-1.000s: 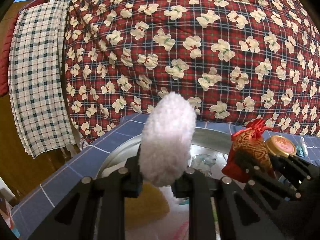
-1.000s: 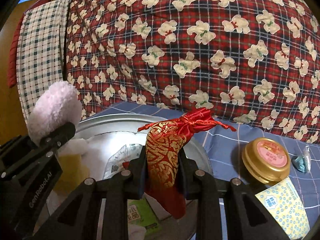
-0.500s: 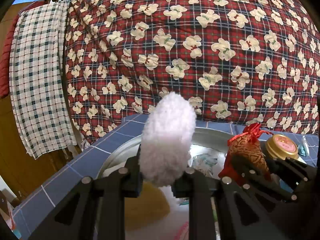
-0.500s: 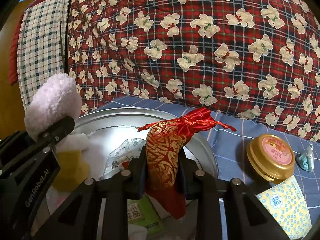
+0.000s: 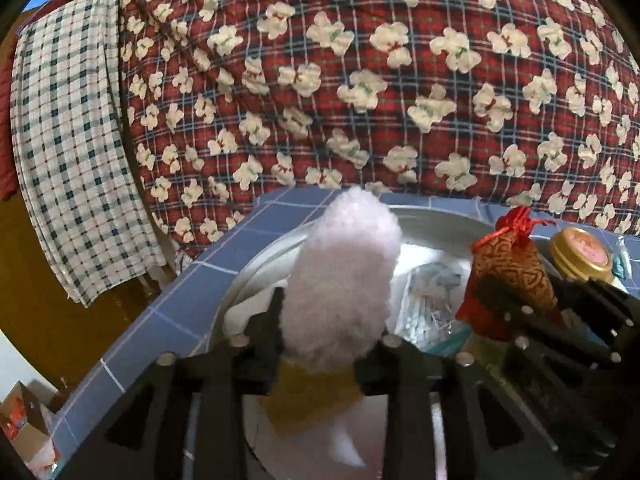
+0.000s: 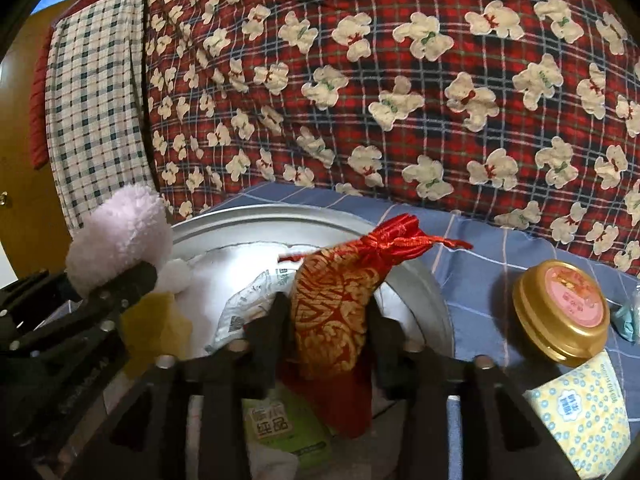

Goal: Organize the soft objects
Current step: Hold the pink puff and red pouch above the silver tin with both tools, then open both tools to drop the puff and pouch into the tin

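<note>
Side by side above a round metal basin, two soft items are held aloft: a fluffy pale-pink plush piece is clamped between the fingers of the left gripper, while a red-and-gold brocade drawstring pouch is pinched upright in the closed fingers of the right gripper. From the right wrist view the plush piece is seen at the basin's left edge, with a yellow and white part of the toy hanging below the grip. Inside the basin, a crumpled clear plastic packet and a green-labelled packet are seen lying among white material. The basin is set on a blue grid-patterned cloth. To the right of the basin, a gold-lidded round tin with a pink top is seen on the cloth, and a yellow tissue pack with blue dots is placed just in front of it. Behind everything, a red plaid quilt printed with white bears is piled high, and a checked towel is hung at the far left
</note>
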The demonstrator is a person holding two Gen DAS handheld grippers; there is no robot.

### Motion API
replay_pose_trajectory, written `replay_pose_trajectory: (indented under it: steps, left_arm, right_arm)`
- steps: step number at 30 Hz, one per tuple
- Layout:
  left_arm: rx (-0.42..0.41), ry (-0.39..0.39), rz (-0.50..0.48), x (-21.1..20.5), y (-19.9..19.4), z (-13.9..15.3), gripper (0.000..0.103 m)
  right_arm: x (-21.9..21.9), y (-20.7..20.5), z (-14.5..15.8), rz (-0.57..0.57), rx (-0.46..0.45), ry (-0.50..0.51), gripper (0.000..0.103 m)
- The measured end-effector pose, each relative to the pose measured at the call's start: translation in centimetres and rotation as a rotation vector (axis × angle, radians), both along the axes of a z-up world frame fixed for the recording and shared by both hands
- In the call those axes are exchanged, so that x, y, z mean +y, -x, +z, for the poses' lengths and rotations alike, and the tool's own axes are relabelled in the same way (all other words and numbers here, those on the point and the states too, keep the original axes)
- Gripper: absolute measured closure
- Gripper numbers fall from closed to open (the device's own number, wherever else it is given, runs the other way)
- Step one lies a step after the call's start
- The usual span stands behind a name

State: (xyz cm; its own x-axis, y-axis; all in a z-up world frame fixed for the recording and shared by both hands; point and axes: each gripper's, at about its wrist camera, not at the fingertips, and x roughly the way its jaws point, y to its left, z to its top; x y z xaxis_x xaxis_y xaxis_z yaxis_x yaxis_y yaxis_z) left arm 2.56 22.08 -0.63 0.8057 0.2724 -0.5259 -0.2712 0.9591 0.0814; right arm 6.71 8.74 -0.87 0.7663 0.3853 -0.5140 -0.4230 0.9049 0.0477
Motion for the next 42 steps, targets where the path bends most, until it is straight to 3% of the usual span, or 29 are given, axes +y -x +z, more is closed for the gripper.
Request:
replay_pose_trajectory:
  steps: [1,2,5,7,13,16,18,20,25,30,33,37,42]
  left_arm:
    - [0.001,0.006,0.014,0.1,0.1,-0.1,0.04]
    - [-0.01,0.005,0.038,0.2,0.3,0.0,0.029]
    - [-0.053,-0.027,0.105,0.3,0.9,0.4,0.008]
    - [-0.083,-0.04,0.129,0.4,1.3,0.6,0.003]
    - [-0.151,-0.024,0.126,0.5,2.6,1.1,0.002]
    - [-0.242,-0.076,0.17,-0.3,3.8,2.2,0.0]
    - [-0.299,-0.11,0.201,-0.8,4.7,2.8,0.0]
    - [-0.326,-0.099,0.221,-0.8,5.1,2.9,0.0]
    - [-0.357,0.012,0.225,-0.3,6.1,2.1,0.0]
    - [-0.349,0.002,0.236,-1.3,6.3,1.3,0.0]
    - [-0.36,0.035,0.229,-1.7,6.7,1.2,0.0]
    - [-0.367,0.04,0.224,-2.6,7.1,1.2,0.0]
    - [-0.363,0.047,0.16,-5.2,7.1,1.3,0.0]
  right_arm:
    - [-0.1,0.1,0.0,0.001,-0.002,-0.005,0.041]
    - [-0.2,0.3,0.1,0.0,-0.008,-0.013,0.039]
    - [-0.9,0.6,0.3,0.001,-0.03,-0.048,0.038]
    - [-1.1,0.7,0.4,-0.004,-0.036,-0.057,0.038]
    - [-2.6,2.5,1.8,-0.006,-0.127,-0.14,0.038]
    - [-3.7,4.5,3.1,-0.043,-0.256,-0.182,0.016]
    - [-4.0,5.0,3.4,-0.065,-0.292,-0.187,0.015]
    - [-4.2,5.0,3.5,-0.085,-0.294,-0.18,0.015]
    - [-5.0,4.8,3.2,-0.13,-0.283,-0.171,0.015]
    - [-5.5,5.6,2.9,-0.153,-0.304,-0.117,0.015]
    - [-6.4,5.6,2.6,-0.167,-0.276,-0.114,0.015]
    - [-8.9,6.6,2.4,-0.173,-0.25,-0.122,0.015]
    - [-13.1,8.5,2.7,-0.202,-0.289,-0.109,0.015]
